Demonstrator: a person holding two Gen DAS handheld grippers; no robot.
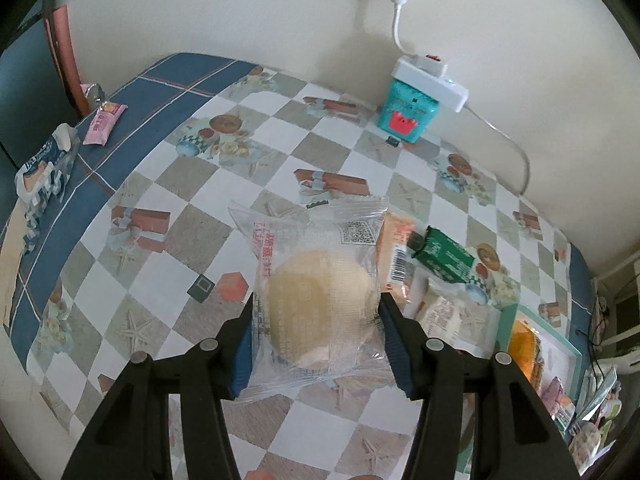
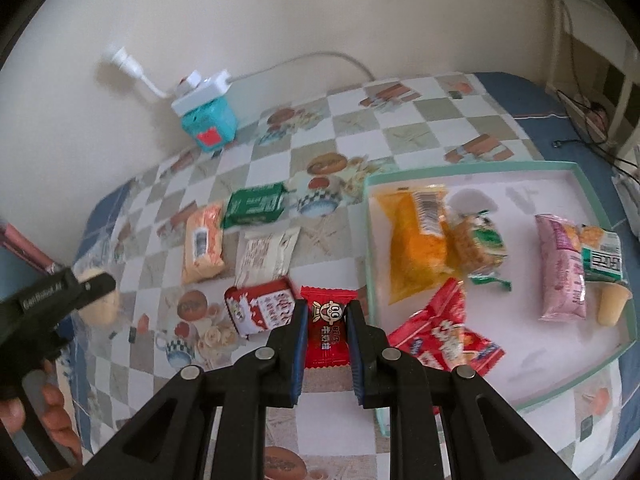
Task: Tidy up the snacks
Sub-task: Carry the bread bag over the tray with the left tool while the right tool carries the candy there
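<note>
My left gripper (image 1: 316, 320) is shut on a clear packet holding a round pale cake (image 1: 316, 296), lifted above the checked tablecloth. My right gripper (image 2: 328, 320) is shut on a small red candy packet (image 2: 329, 330), also off the table. A mint-rimmed white tray (image 2: 472, 168) at the right holds an orange packet (image 2: 416, 248), a pink packet (image 2: 562, 268), red packets (image 2: 444, 336) and other snacks. On the cloth lie a green packet (image 2: 255, 204), a pale orange packet (image 2: 203, 248), a white packet (image 2: 266, 256) and a red-white packet (image 2: 262, 310). The left gripper (image 2: 60, 296) shows at the left edge of the right wrist view.
A teal box (image 1: 408, 114) with a white power strip (image 1: 432, 76) on top stands against the wall. A pink packet (image 1: 105, 122) and a blue-white bag (image 1: 46, 164) lie at the table's far left on the blue border. A person's fingers (image 2: 56, 420) show at lower left.
</note>
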